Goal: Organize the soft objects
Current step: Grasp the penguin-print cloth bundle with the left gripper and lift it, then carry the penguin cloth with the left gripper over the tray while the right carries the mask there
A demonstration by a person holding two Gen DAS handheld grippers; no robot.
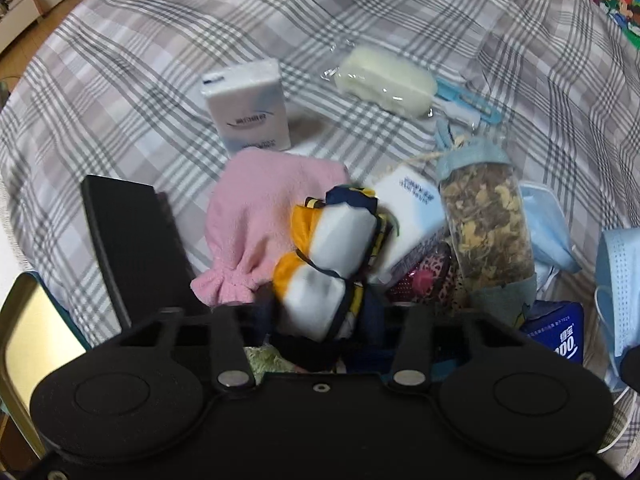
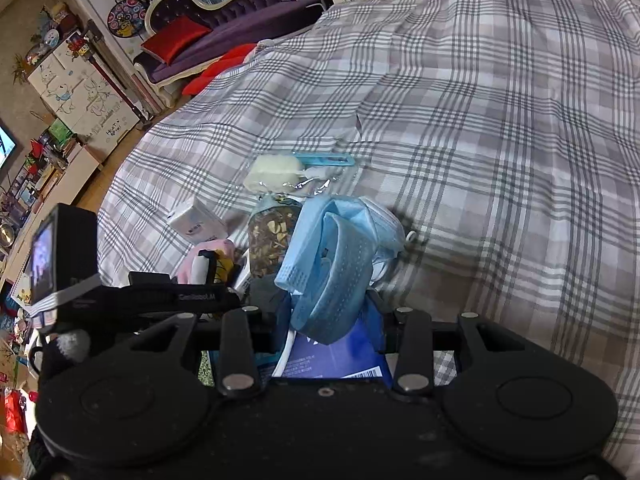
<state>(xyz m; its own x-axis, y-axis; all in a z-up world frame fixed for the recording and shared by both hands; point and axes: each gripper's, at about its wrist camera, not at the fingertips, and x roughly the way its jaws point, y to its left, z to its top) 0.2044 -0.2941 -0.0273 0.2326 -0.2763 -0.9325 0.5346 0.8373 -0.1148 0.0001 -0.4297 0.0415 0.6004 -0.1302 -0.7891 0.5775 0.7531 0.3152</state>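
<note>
1. Closest in, the left gripper is clenched on a folded cloth in white, yellow and navy, which sticks up between its fingers.
2. Likewise, the right gripper is clamped on a blue mask, bunched and standing up from the jaws; a dark blue packet lies under it.
3. Just left of the cloth lies a pink towel, touching it.
4. Right of the cloth, a white tissue pack leans tilted, and beyond that a sachet of dried herbs with blue fabric ends lies over it.
5. Under the sachet, near the cloth, a pink patterned item shows only in part.
6. Further right of the sachet lie more blue masks.
7. Behind the towel, apart from the cloth, a white box stands on the plaid sheet.
8. Farthest from the cloth, right of the box, a pale sponge brush in clear wrap lies with its blue handle pointing away from the box.
</note>
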